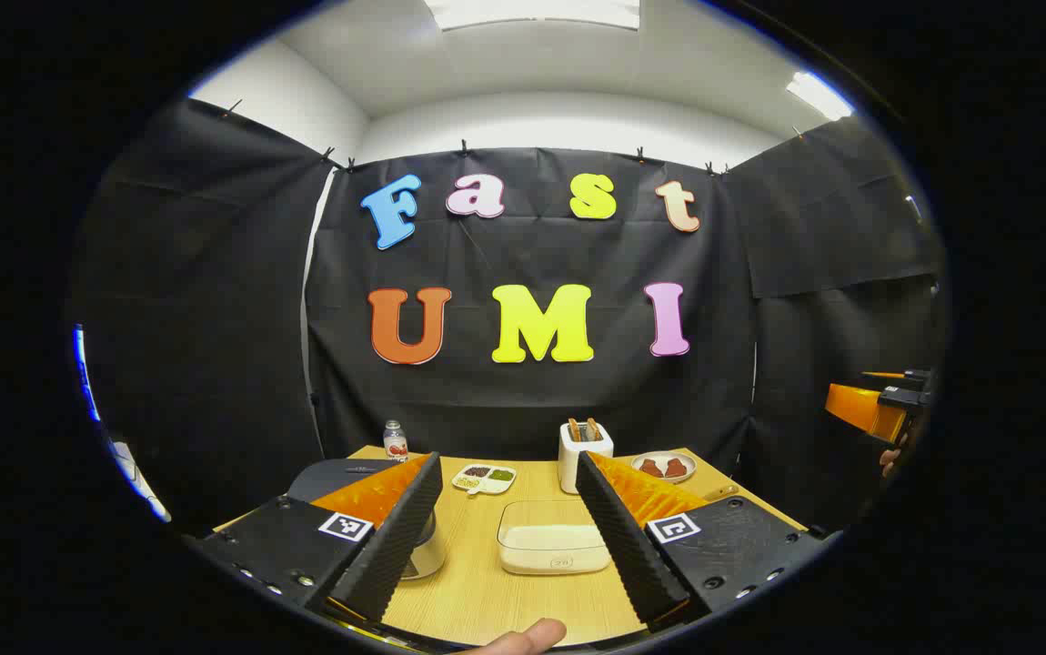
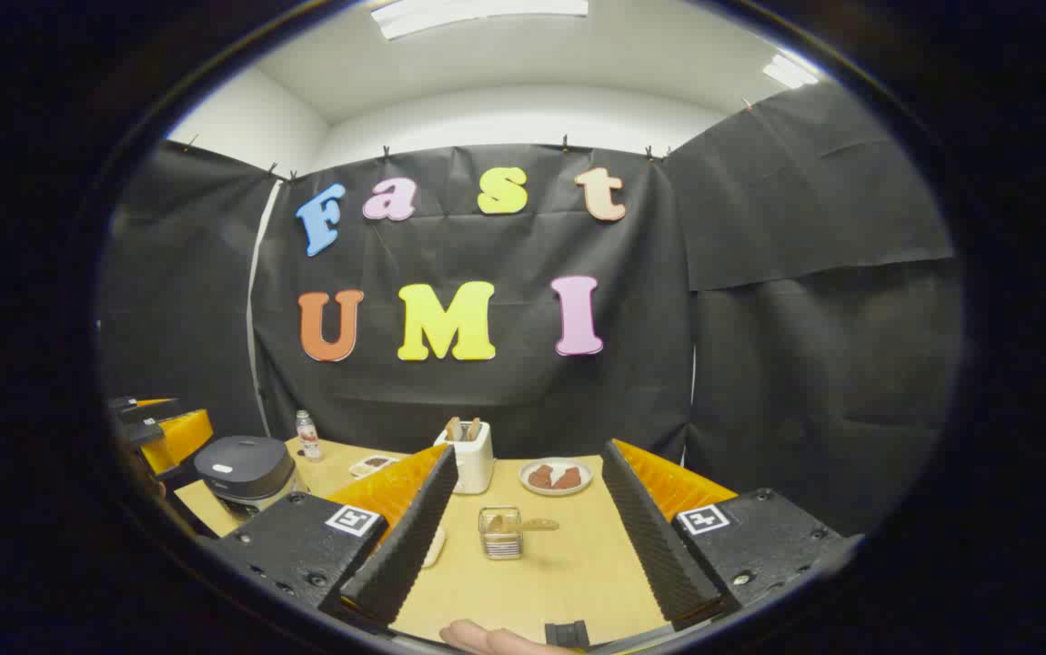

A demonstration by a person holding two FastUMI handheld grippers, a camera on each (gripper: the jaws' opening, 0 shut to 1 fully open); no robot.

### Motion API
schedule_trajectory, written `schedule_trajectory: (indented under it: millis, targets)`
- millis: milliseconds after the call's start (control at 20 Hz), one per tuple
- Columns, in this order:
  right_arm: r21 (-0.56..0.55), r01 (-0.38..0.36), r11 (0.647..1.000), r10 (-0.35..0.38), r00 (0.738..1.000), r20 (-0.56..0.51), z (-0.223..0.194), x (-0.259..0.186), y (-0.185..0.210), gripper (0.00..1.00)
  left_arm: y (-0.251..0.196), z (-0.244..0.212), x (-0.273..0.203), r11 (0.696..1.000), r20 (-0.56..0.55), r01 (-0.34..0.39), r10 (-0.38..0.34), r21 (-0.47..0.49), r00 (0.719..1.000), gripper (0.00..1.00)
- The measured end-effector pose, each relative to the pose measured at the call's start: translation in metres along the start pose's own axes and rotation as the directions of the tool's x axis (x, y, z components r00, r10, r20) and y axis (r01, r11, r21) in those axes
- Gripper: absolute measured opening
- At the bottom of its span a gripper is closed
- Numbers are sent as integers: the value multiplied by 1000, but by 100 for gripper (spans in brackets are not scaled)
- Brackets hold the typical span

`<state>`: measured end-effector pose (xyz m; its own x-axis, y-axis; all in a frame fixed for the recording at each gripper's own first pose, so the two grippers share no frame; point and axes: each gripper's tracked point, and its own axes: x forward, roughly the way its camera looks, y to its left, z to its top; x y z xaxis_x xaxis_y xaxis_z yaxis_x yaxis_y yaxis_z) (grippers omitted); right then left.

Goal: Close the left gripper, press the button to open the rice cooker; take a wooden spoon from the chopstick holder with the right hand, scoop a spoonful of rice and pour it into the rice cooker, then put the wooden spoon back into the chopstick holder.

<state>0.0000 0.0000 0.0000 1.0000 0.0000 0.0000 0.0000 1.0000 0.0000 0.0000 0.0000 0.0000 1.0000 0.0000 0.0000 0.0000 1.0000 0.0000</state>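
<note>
Bright, even light falls from ceiling panels (image 1: 532, 11), leaving soft shadows on the counter (image 2: 568, 564), while the fisheye lens bends and slightly blurs both views' edges.

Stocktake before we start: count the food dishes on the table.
2. A divided dish sits at the back left, near the bottle. A round plate sits at the back right, beside the toaster. The grippers' fingers may hide more.

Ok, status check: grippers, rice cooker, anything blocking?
Left gripper open, right gripper open, both empty above table. Rice cooker lid down, button unpressed. Wooden spoon untouched in chopstick holder. Nothing in the way.
</note>
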Motion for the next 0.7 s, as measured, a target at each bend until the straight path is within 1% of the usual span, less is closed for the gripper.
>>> schedule_trajectory:
  millis: [150,400,700]
  targets:
    - [-8,4,1000,-4,1000,-6,-3,-2,-3,99,0,0,-1,1000,6,2,-2,-5,1000,94]
    - [-17,-3,1000,3,1000,14,0,-7,-2,100,6,0,-10,1000,3,0,0,-25,1000,94]
    - [-30,-7,1000,8,1000,28,5,-13,0,100,7,0,-14,1000,7,4,-4,-12,1000,94]
